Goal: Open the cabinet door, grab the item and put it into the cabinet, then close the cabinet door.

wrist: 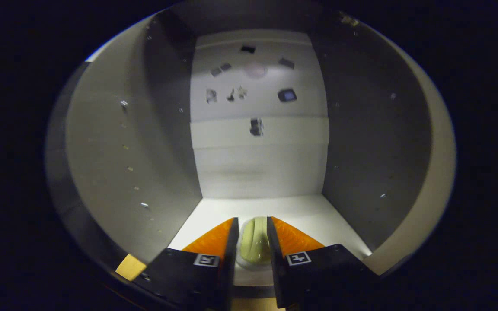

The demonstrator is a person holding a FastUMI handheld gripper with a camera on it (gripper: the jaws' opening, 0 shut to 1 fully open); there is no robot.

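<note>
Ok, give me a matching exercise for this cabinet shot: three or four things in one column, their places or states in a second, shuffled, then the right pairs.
Things:
1. pale green rounded item
2. gripper
3. white cabinet floor
4. small dark marks

Places or states:
A. scattered on the back wall, far beyond the gripper
B. shut on something, both fingers pressing its sides
C. held between the gripper's fingers, low above the floor
D. lit brightly, stretching from the fingers to the back wall

Pairs: 1-C, 2-B, 3-D, 4-A
</note>
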